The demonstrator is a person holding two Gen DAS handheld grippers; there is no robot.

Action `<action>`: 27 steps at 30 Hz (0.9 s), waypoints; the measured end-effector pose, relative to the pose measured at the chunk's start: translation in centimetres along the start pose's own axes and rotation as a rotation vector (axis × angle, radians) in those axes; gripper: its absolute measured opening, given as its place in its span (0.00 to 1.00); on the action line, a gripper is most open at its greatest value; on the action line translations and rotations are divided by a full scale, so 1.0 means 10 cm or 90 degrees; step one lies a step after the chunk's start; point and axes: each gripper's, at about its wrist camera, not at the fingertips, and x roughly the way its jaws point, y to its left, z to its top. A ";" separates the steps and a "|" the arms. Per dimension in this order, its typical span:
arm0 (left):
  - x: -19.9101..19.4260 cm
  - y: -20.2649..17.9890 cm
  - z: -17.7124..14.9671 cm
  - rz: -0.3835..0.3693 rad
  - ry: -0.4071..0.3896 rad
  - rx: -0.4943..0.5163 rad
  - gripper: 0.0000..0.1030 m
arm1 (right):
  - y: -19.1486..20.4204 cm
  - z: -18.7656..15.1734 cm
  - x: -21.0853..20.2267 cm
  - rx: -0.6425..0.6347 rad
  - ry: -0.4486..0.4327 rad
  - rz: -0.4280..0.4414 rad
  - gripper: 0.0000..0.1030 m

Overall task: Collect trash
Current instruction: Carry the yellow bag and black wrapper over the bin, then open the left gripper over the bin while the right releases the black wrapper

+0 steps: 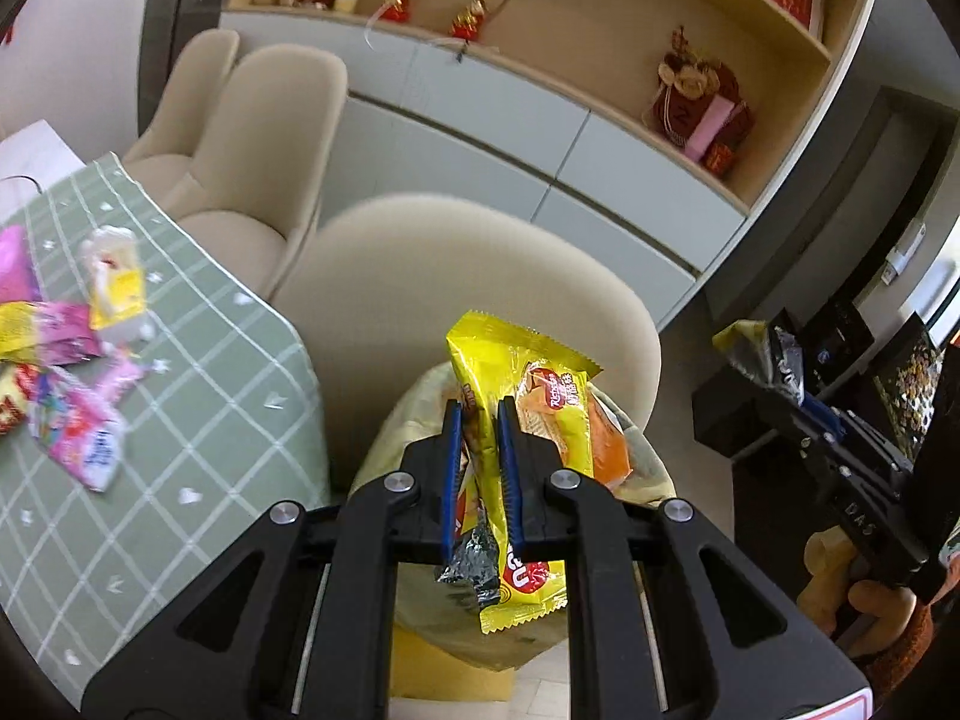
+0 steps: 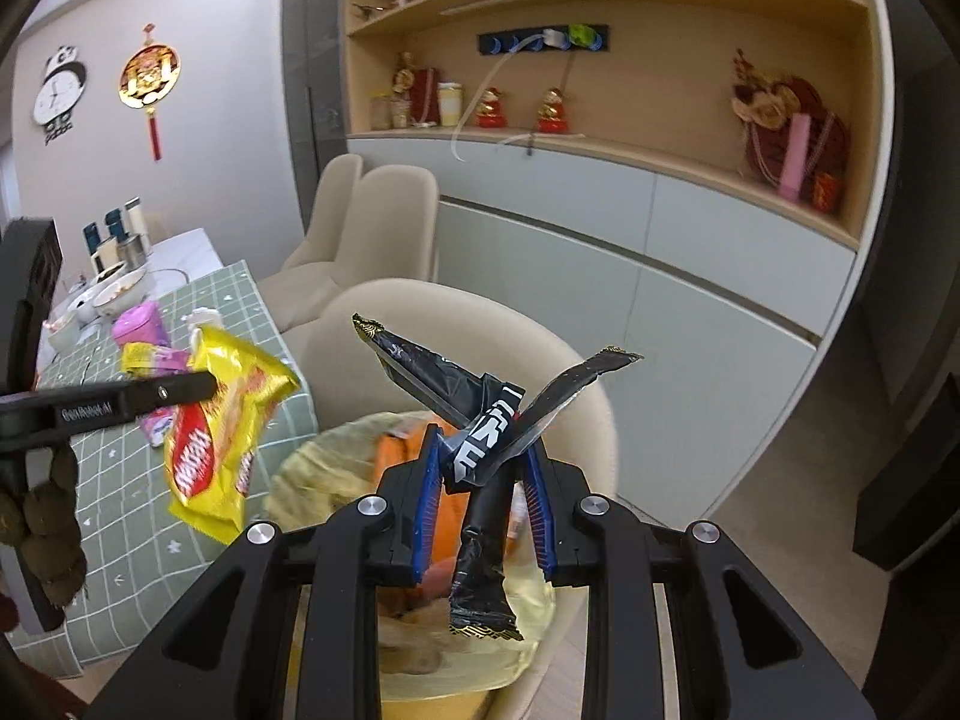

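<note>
Yellow wrapper (image 1: 528,420) and black wrapper (image 2: 480,450) above lined bin (image 2: 312,468)

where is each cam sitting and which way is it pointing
Left wrist: on the left tool, looking along its fingers, down at the lined bin; shut on a yellow wrapper; the right tool and its hand show at right.
Right wrist: on the right tool, above the same bin, shut on a black wrapper.
Shared: bin, both wrappers, green tablecloth, beige chair.

Left gripper (image 1: 480,456) clamped; right gripper (image 2: 483,474) seemingly clamped, both raised, near together.
</note>
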 end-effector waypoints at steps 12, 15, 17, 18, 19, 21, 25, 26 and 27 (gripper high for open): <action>0.75 -0.22 -0.04 0.002 0.058 0.006 0.23 | -0.28 -0.13 0.33 0.038 0.036 0.020 0.25; 0.75 -0.24 -0.11 0.009 0.067 0.012 0.31 | -0.28 -0.13 0.39 0.038 0.043 0.028 0.25; 0.68 -0.23 -0.14 0.022 0.067 0.018 0.31 | -0.26 -0.13 0.44 0.039 0.047 0.040 0.25; 0.65 -0.22 -0.16 0.026 0.066 0.019 0.31 | -0.23 -0.13 0.46 0.039 0.048 0.047 0.25; 0.60 -0.19 -0.16 0.032 0.064 0.018 0.32 | -0.20 -0.13 0.48 0.038 0.049 0.055 0.25; 0.46 -0.11 -0.19 0.052 0.057 0.012 0.34 | -0.10 -0.13 0.53 0.032 0.051 0.074 0.25; 0.18 0.07 -0.29 0.087 0.044 -0.002 0.36 | 0.14 -0.14 0.63 0.007 0.060 0.107 0.25; 0.13 0.11 -0.30 0.094 0.043 -0.006 0.36 | 0.20 -0.15 0.66 0.000 0.064 0.114 0.25; 0.06 0.18 -0.33 0.104 0.042 -0.012 0.36 | 0.25 -0.15 0.69 -0.005 0.068 0.119 0.25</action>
